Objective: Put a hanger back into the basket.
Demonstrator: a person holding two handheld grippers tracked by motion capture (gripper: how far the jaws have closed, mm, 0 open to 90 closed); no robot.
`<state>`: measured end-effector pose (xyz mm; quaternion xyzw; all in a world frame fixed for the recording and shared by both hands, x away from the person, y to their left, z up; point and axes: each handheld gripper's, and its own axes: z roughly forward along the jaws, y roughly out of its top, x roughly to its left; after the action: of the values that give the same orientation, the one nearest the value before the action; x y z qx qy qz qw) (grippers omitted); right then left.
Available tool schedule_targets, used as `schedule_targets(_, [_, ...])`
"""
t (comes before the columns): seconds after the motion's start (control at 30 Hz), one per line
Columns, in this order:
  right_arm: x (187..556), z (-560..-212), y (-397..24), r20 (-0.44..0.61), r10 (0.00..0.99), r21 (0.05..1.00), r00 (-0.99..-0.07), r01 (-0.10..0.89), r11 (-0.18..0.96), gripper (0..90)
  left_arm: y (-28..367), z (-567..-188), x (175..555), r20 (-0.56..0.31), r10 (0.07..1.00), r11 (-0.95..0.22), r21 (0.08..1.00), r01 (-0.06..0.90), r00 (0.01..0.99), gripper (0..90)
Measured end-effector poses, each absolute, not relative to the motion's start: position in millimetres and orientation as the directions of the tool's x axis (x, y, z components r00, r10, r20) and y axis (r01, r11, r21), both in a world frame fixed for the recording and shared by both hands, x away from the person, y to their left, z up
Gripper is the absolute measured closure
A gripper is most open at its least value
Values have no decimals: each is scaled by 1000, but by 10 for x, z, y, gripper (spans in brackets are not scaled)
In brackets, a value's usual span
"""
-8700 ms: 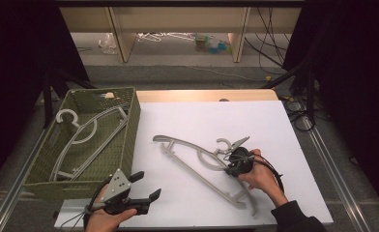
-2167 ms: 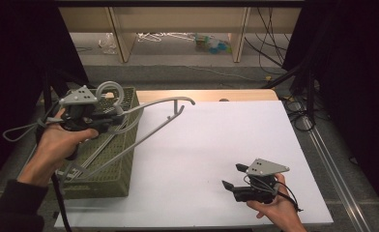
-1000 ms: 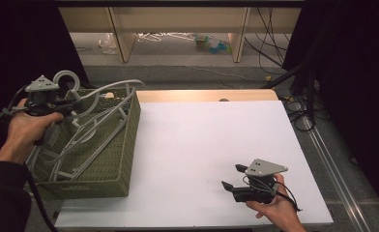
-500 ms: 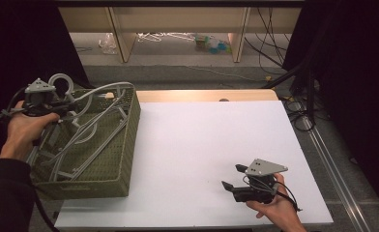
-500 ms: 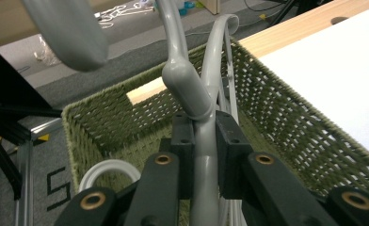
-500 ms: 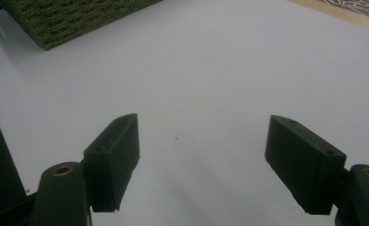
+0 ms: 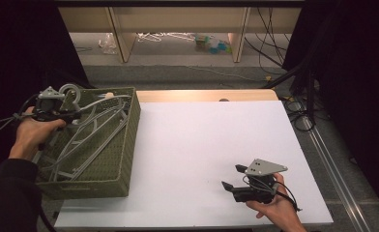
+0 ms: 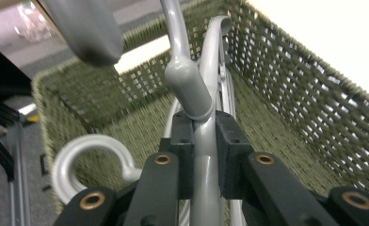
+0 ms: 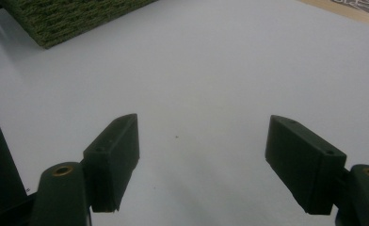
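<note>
A green woven basket (image 7: 127,145) stands at the table's left edge with grey plastic hangers (image 7: 88,140) lying in it. My left gripper (image 7: 72,116) hovers over the basket's far left corner, shut on a grey hanger (image 8: 192,92) just below its hook; the hanger slants down into the basket (image 8: 295,94). Another hanger's hook (image 8: 86,150) curls beside the jaws. My right gripper (image 7: 232,178) rests low over the white table near the front right, open, with nothing between its fingers (image 9: 114,155).
The white table surface (image 7: 211,145) spreads between the basket and the right hand. A corner of the basket (image 9: 65,19) lies far ahead of the right gripper. Beyond the table are shelf legs, cables and loose hangers (image 7: 163,36) on the floor.
The left gripper has carried the hanger from above the table leftward and lowered it into the basket. The right gripper has stayed still and open since letting the hanger go.
</note>
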<state>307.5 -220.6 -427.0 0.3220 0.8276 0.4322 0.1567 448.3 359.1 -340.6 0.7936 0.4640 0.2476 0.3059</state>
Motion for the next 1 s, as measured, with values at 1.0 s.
schedule_targets(1.0, [3086,-4282,-2206,14,670,816,-743,396,422,275,3812,-4059,4505,14,982,-147,685,713,189,732])
